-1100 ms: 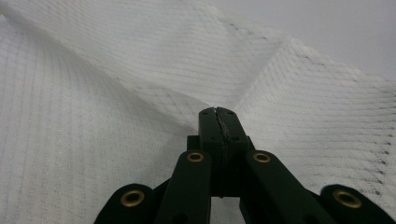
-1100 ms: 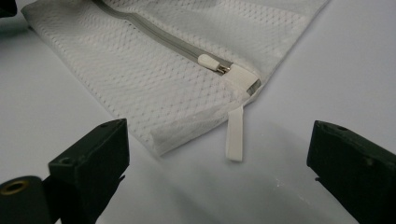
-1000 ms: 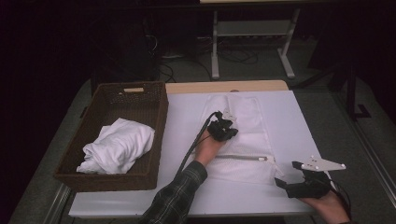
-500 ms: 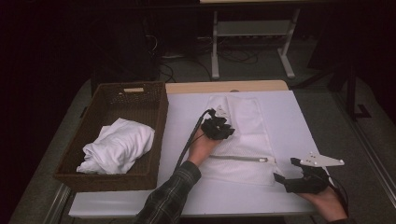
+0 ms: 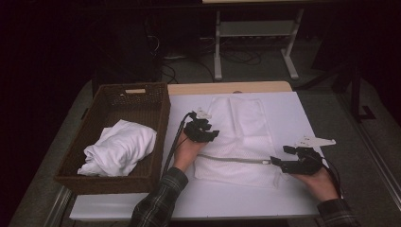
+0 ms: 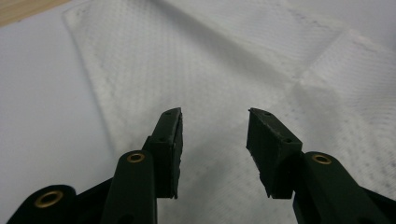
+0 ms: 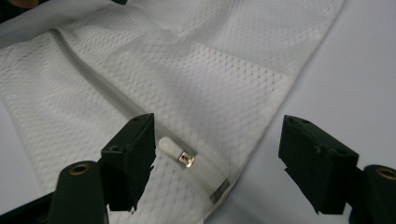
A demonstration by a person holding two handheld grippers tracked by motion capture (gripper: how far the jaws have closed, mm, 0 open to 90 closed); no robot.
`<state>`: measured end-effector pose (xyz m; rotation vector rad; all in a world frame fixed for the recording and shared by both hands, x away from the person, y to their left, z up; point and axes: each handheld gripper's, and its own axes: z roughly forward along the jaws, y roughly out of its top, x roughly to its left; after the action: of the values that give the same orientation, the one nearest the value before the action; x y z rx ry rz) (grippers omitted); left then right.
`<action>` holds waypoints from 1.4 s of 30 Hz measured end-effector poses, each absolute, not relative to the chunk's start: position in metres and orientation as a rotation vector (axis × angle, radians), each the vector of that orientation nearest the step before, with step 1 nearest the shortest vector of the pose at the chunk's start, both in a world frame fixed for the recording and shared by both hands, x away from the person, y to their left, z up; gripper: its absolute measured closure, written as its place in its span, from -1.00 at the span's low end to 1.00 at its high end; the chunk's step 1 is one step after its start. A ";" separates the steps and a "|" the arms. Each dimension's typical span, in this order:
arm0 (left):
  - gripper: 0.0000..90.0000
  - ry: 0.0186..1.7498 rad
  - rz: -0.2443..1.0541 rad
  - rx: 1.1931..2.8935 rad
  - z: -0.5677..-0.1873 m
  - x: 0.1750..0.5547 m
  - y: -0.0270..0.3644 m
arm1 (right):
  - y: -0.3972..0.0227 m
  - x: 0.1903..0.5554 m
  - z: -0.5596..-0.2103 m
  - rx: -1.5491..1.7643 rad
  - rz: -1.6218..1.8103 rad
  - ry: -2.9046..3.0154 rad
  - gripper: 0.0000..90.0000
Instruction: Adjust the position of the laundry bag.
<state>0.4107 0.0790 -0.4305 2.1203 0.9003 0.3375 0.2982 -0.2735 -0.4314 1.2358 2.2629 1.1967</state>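
My left gripper (image 5: 204, 130) opening and right gripper (image 5: 285, 164) closing, both empty, I hover over the limp white mesh zippered bag (image 5: 241, 137) lying mid-table, probably best pinched at its zipper pull (image 7: 177, 152).

Dim lab or workshop space

A white-topped table (image 5: 293, 113) is standing on grey flooring, with a metal stand (image 5: 255, 42) and loose cables (image 5: 236, 56) sitting upper centre.

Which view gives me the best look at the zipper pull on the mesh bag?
The right gripper view: the zipper pull lies sharp and close between the open jaws. The high view shows it as a tiny speck by the right hand-held gripper. The left gripper view offers mesh bag fabric.
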 end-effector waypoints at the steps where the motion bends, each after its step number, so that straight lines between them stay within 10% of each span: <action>1: 0.20 0.900 0.338 2.120 -0.430 0.411 0.079 | -0.274 0.298 -0.431 1.236 1.197 2.263 -0.37; 23: 0.29 1.031 0.353 2.089 -0.449 0.419 0.101 | -0.267 0.377 -0.455 1.397 1.127 2.136 0.33; 33: 0.97 0.993 0.361 2.111 -0.453 0.419 0.098 | -0.263 0.381 -0.461 1.408 1.086 2.158 0.88; 42: 0.99 1.027 0.332 2.100 -0.450 0.414 0.103 | -0.276 0.379 -0.458 1.451 1.053 2.130 0.99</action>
<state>0.4135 0.1033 -0.4504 2.0998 1.0274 0.3320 0.3791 -0.2760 -0.4579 1.4507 2.1300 1.0533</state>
